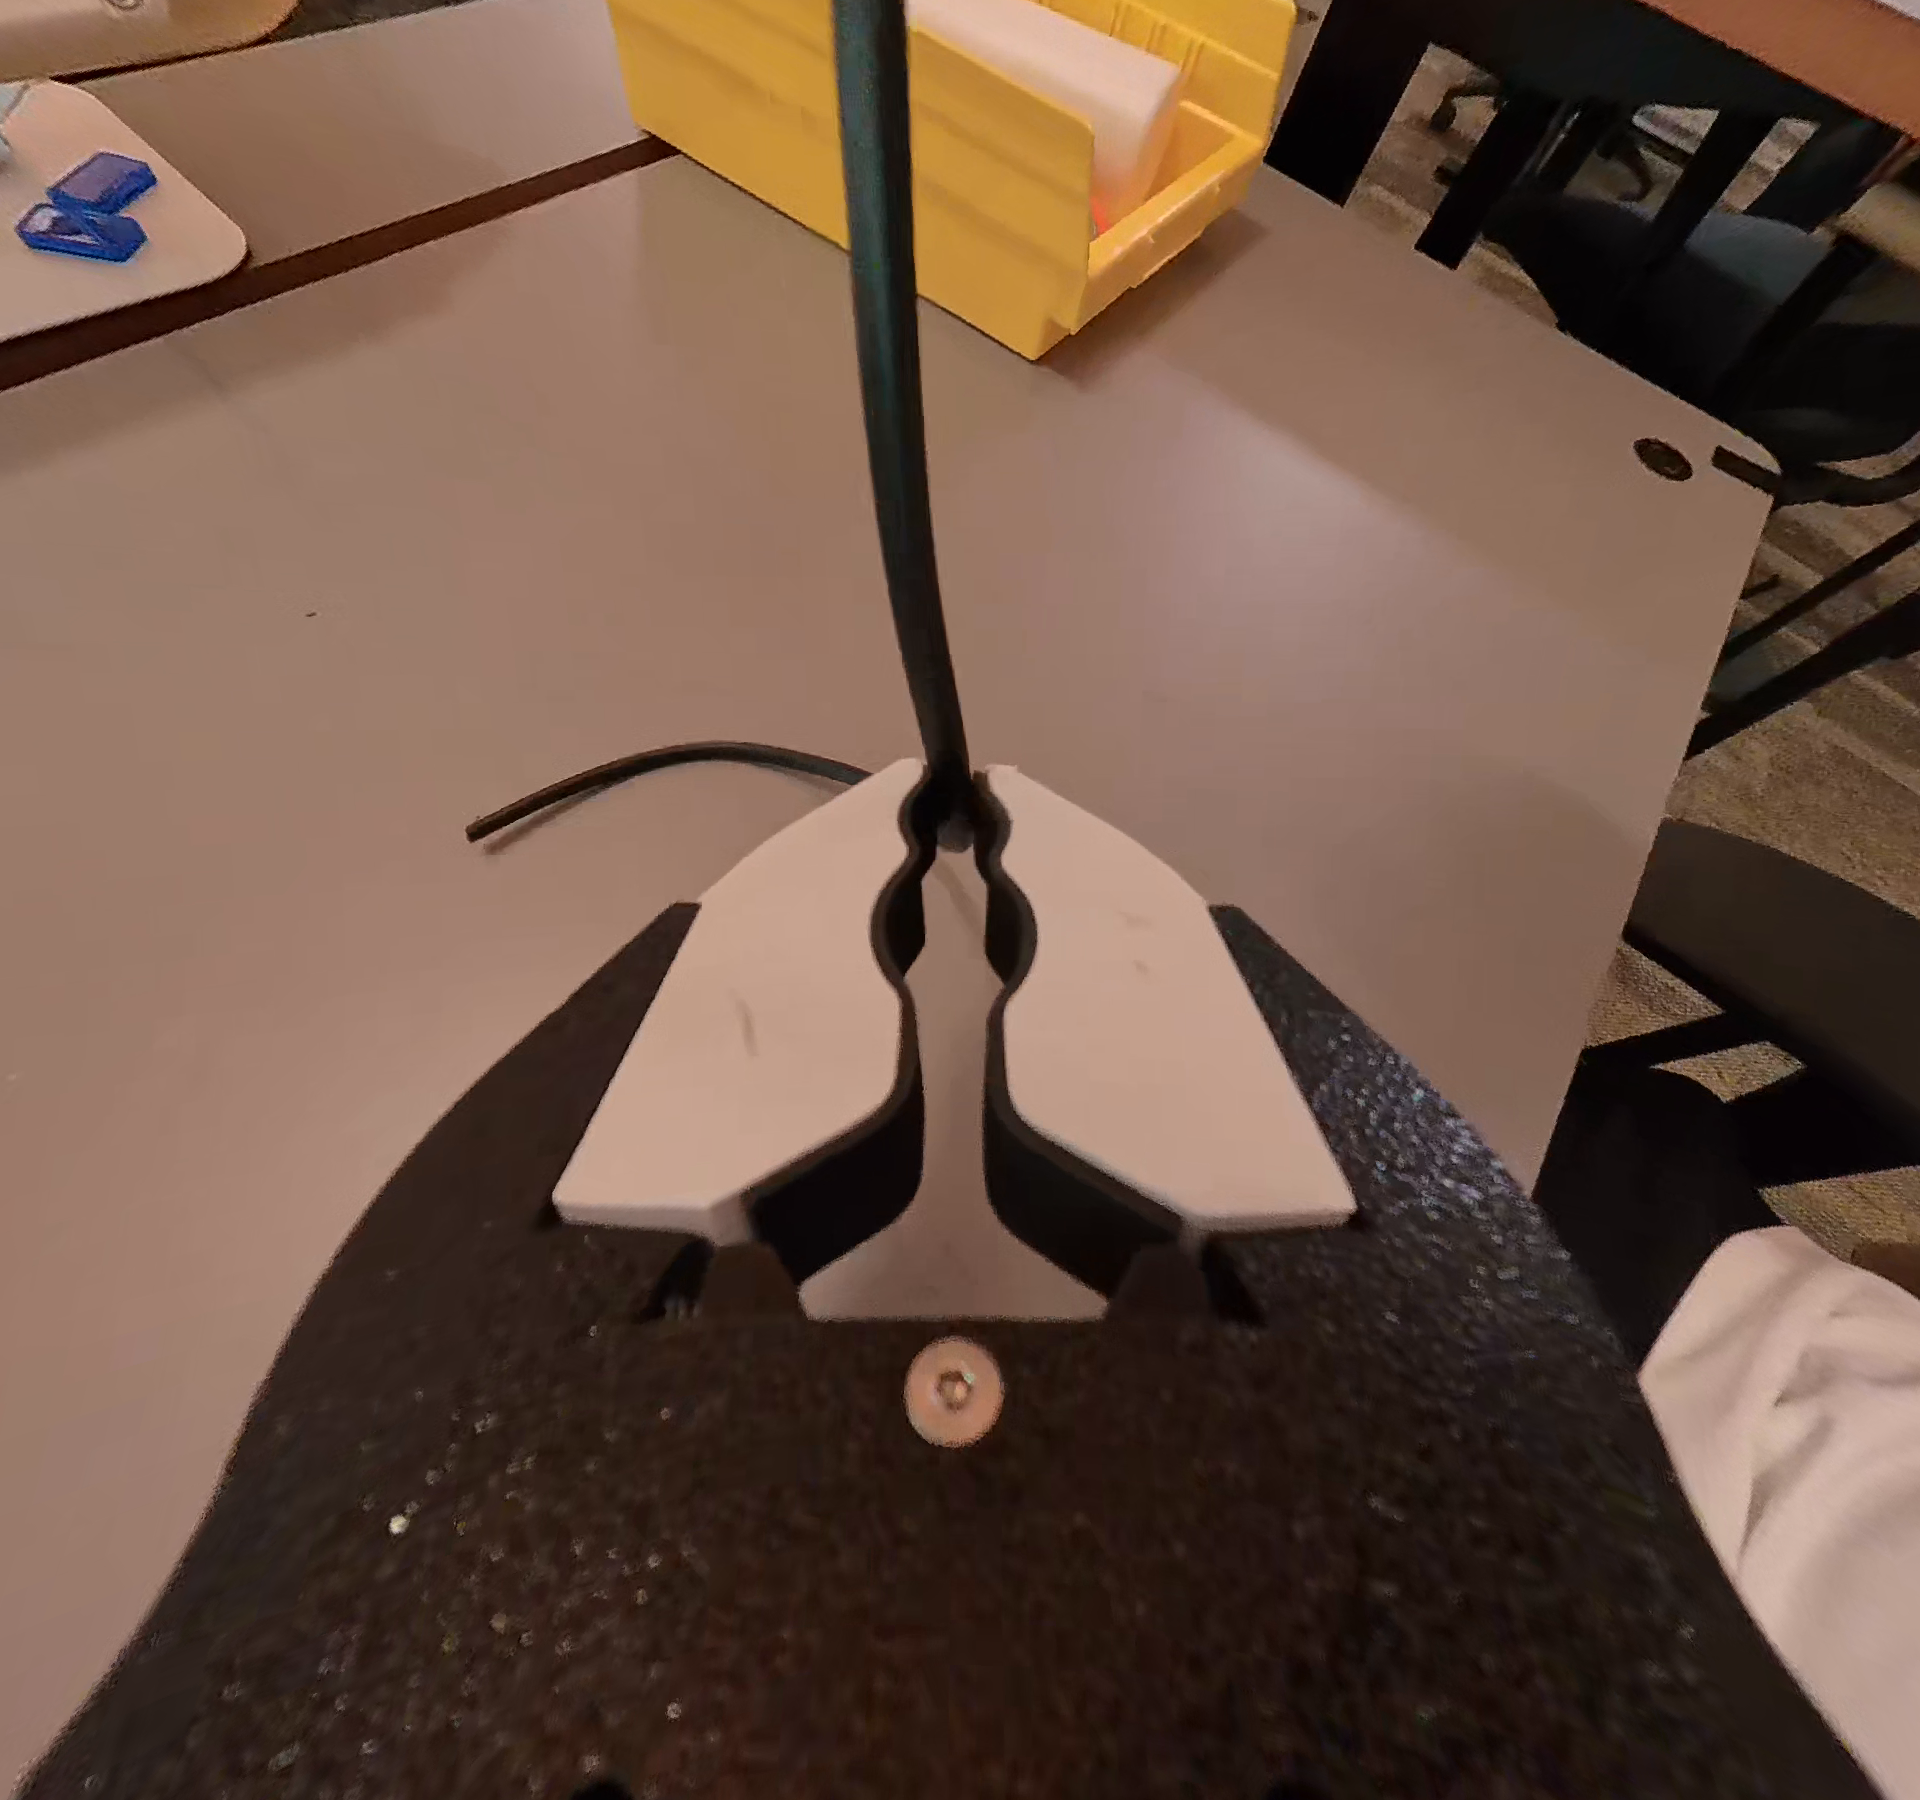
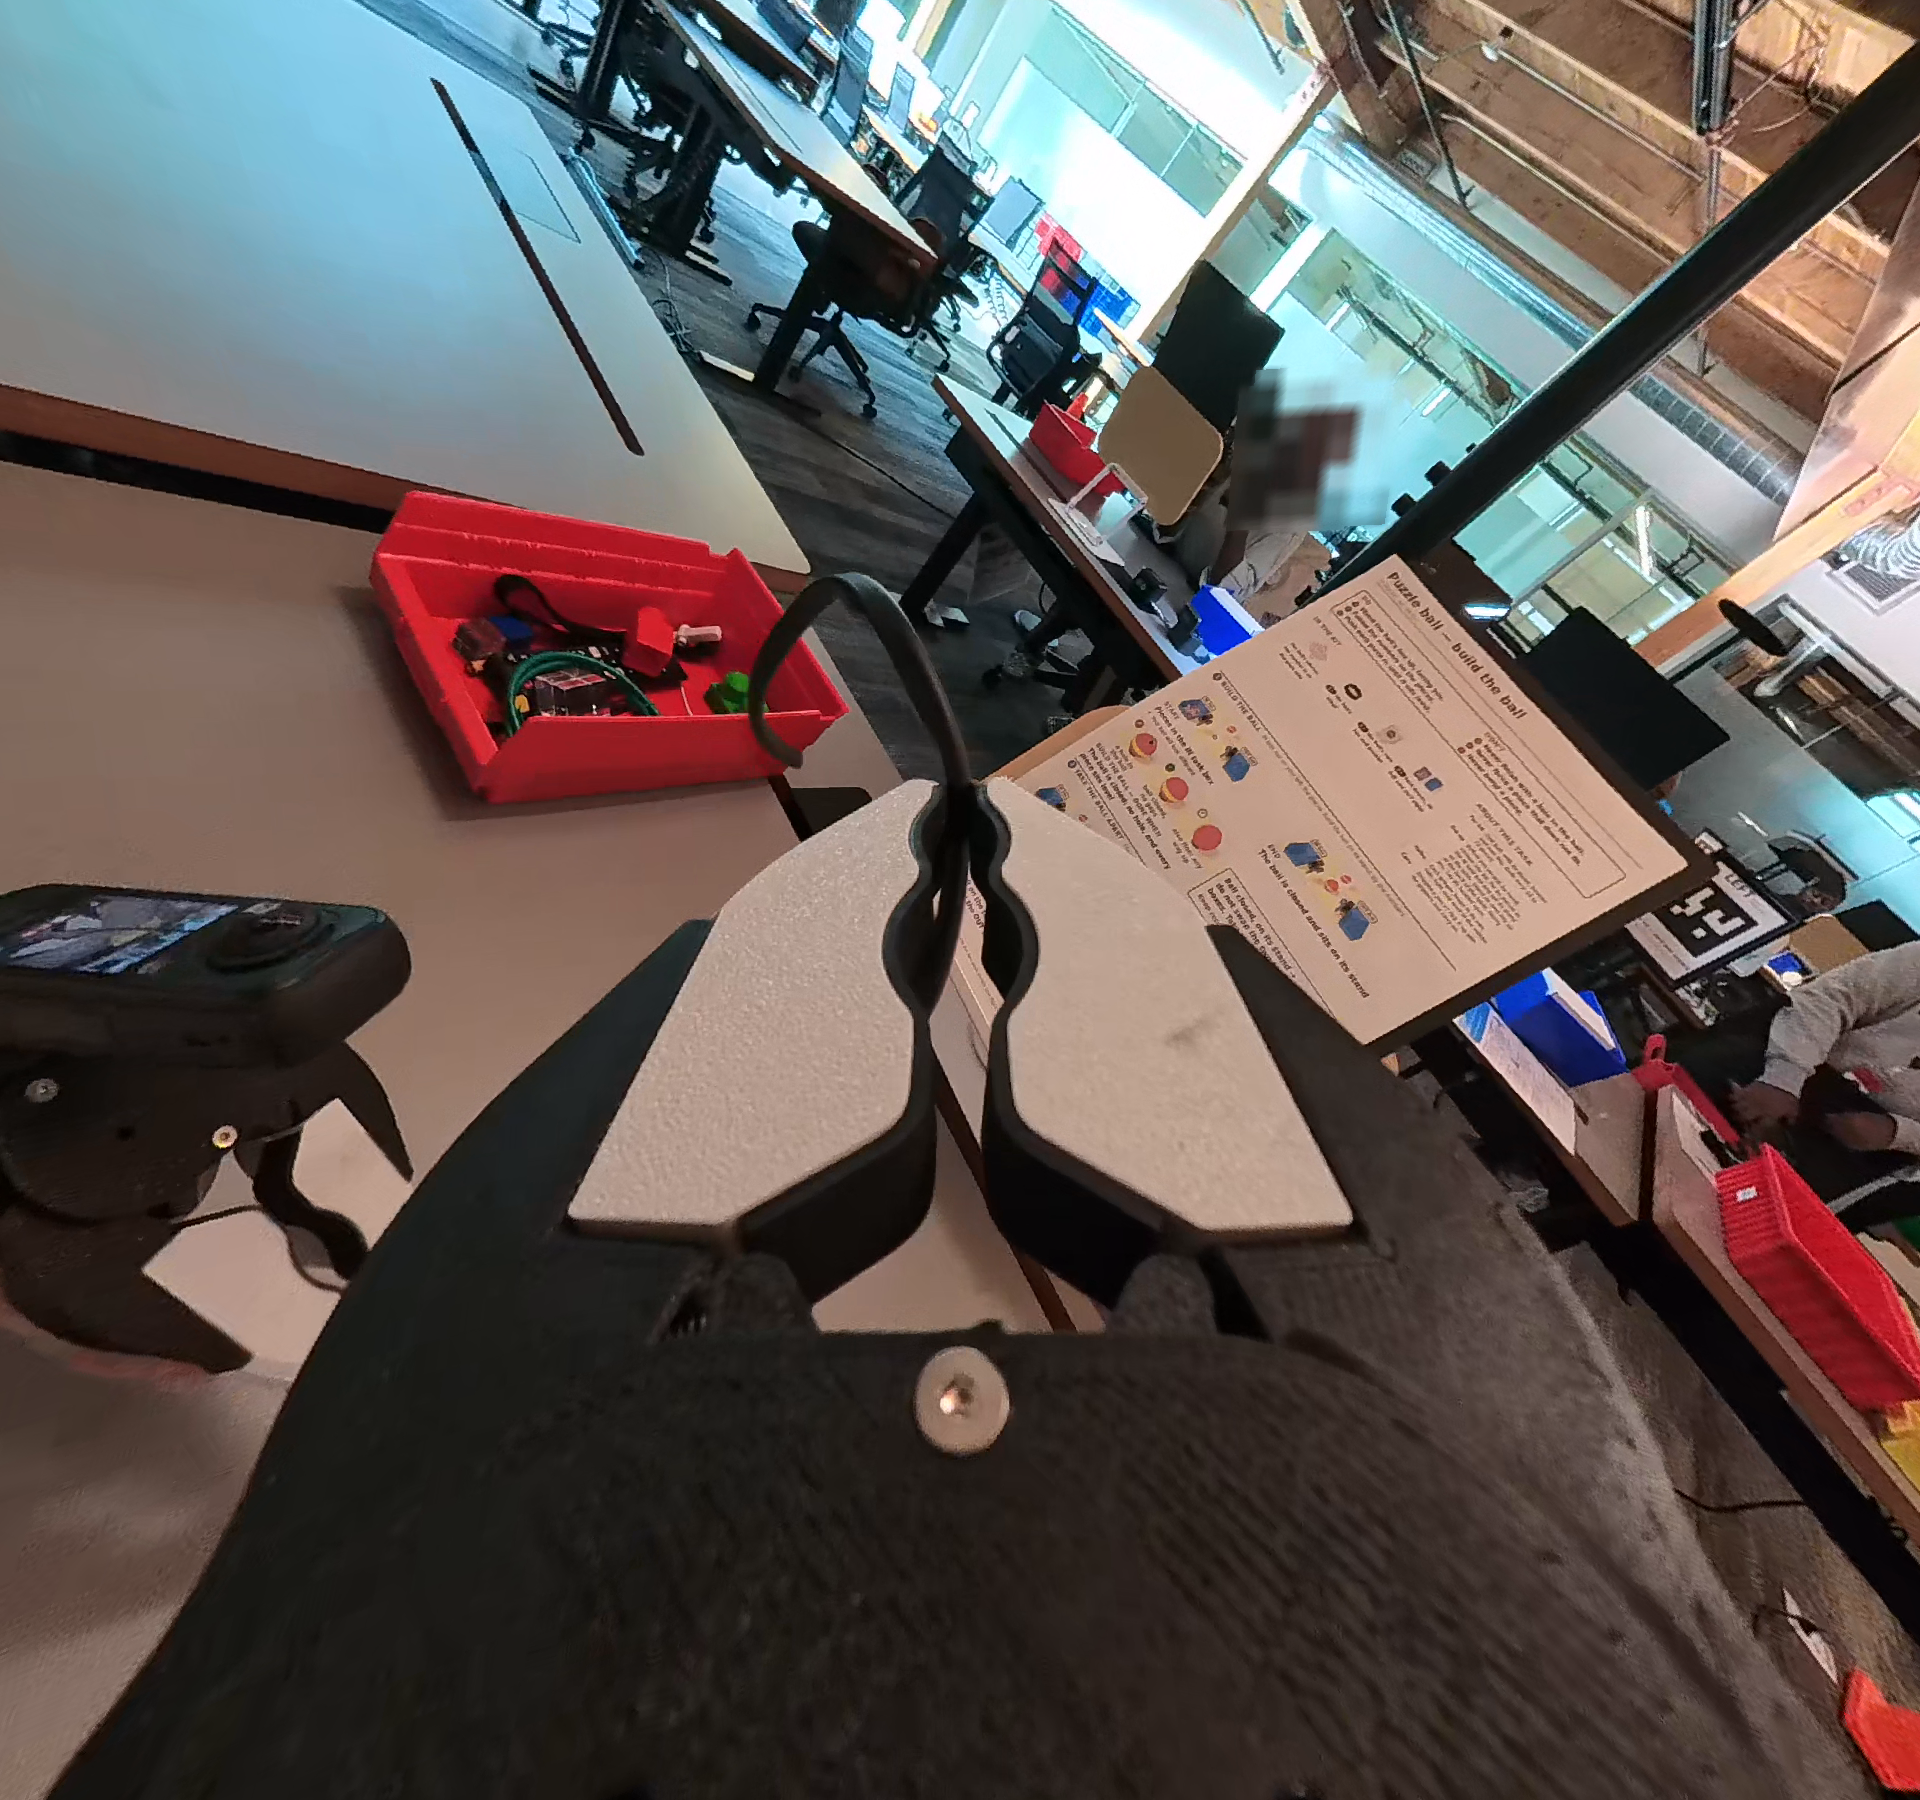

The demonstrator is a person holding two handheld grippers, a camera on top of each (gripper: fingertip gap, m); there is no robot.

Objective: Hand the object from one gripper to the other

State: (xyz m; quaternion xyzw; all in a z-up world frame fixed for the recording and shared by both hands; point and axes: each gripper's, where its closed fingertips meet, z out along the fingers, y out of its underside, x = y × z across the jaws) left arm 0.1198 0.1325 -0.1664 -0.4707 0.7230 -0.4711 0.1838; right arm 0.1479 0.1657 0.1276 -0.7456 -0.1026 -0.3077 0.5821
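Left wrist view: the left gripper (image 1: pixel 954 808), jaws pinched tight at the tips, clamps a black cable (image 1: pixel 883 296) that rises toward twelve o'clock and out of the top of the frame, while its thin loose end curls out toward nine o'clock above the grey table (image 1: pixel 416 555). A yellow bin (image 1: pixel 935 181) holding white blocks sits on the table at twelve to one o'clock; blue clips (image 1: pixel 83 207) lie at ten o'clock.

Right wrist view: the right gripper (image 2: pixel 961 805) is likewise closed on the cable (image 2: pixel 914 670), whose free end loops up and over toward eleven o'clock. A red tray (image 2: pixel 623 763) of small parts rests on the table (image 2: pixel 208 711) at eleven o'clock. The left gripper (image 2: pixel 301 1220), carrying a camera (image 2: pixel 187 940), shows at nine o'clock. An instruction sheet (image 2: pixel 1351 815) stands at two o'clock.
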